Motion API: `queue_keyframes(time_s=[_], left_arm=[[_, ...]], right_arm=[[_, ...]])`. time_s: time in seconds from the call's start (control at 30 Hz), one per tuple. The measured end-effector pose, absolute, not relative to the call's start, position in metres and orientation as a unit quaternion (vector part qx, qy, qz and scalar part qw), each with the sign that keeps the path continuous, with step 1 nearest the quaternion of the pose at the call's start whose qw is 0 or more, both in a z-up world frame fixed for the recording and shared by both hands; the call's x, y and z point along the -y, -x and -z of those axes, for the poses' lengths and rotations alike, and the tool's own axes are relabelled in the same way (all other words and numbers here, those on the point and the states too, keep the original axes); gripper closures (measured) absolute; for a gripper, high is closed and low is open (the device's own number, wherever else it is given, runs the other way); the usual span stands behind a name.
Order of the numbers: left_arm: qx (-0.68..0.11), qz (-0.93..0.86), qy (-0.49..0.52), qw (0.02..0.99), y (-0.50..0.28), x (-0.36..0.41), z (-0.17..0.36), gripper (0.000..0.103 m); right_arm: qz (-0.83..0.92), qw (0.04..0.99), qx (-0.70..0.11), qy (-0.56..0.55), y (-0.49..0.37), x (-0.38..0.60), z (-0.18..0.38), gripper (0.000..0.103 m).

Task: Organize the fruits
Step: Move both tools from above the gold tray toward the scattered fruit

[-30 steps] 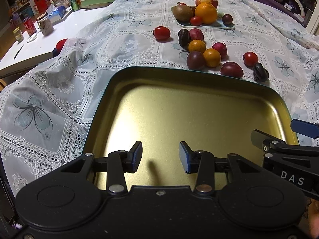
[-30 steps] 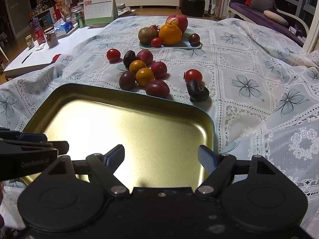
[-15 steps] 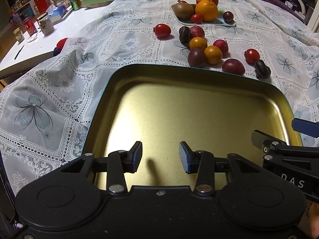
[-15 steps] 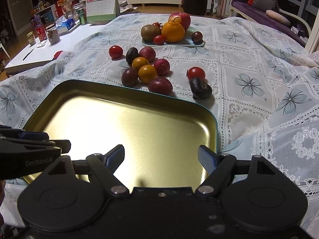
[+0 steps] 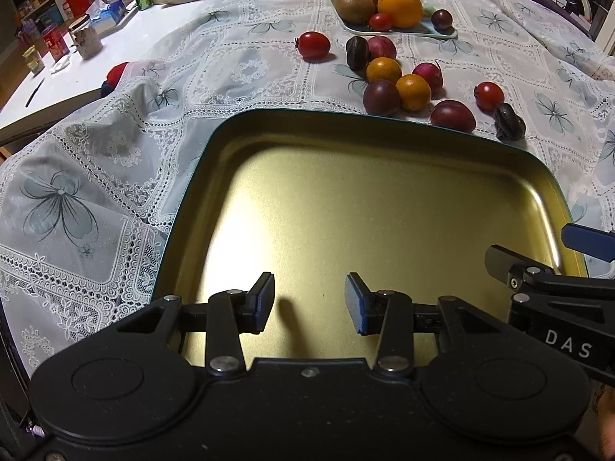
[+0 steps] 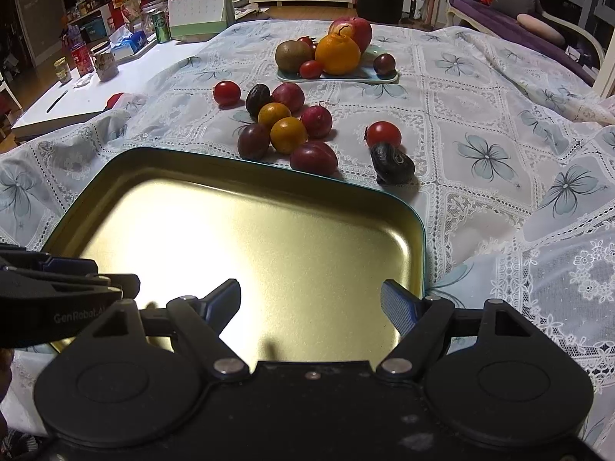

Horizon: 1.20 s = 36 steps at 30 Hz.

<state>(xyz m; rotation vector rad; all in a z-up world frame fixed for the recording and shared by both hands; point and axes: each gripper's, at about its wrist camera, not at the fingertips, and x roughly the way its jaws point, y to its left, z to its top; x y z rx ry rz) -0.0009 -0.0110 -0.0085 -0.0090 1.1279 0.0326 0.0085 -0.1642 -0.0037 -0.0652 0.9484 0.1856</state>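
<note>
A gold metal tray (image 5: 269,161) (image 6: 127,176) with a teal rim lies on the lace tablecloth, with nothing in it. My left gripper (image 5: 309,303) is open and empty over the tray's near left part. My right gripper (image 6: 311,307) is open and empty over its near right part. Behind the tray lies a cluster of loose fruit: two oranges (image 5: 413,91) (image 6: 288,134), dark plums (image 5: 381,97) (image 6: 253,141), red tomatoes (image 5: 314,45) (image 6: 383,133) and a black fruit (image 5: 509,122) (image 6: 392,163). Further back a small plate (image 5: 442,33) (image 6: 369,77) holds a kiwi, an orange, an apple and small fruit.
A white side table at the left (image 6: 127,69) carries jars, a can, a tissue box and a desk calendar (image 6: 198,7). A red object (image 5: 117,73) peeks from under the cloth's left fold. A sofa (image 6: 538,23) stands at the far right.
Both grippers have drawn slightly back and up, so the tray and fruit sit a little further off. Both grippers stay open.
</note>
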Motion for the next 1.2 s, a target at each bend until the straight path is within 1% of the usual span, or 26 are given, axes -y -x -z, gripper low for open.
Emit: queue_keyframes(time_s=[0.47, 0.63, 0.9, 1.07, 1.2], left_arm=[[-0.553, -0.009, 0.008, 0.833, -0.001, 0.010, 0.010, 0.053], [-0.566, 0.013, 0.016, 0.824, -0.004, 0.009, 0.005, 0.053], [-0.546, 0.033, -0.001, 0.837, -0.027, 0.005, -0.020, 0.053], [-0.520, 0.019, -0.015, 0.854, -0.051, 0.001, -0.033, 0.053], [-0.518, 0.014, -0.015, 0.855, -0.070, -0.005, -0.034, 0.053]], right_arm=[[-0.094, 0.882, -0.461, 0.034, -0.009, 0.163, 0.004, 0.024], [-0.103, 0.869, -0.483, 0.023, -0.014, 0.165, 0.006, 0.024], [-0.117, 0.850, -0.513, -0.022, -0.039, 0.177, -0.008, 0.024], [-0.122, 0.844, -0.518, -0.065, -0.069, 0.185, -0.024, 0.024], [-0.112, 0.843, -0.519, -0.083, -0.102, 0.185, -0.028, 0.024]])
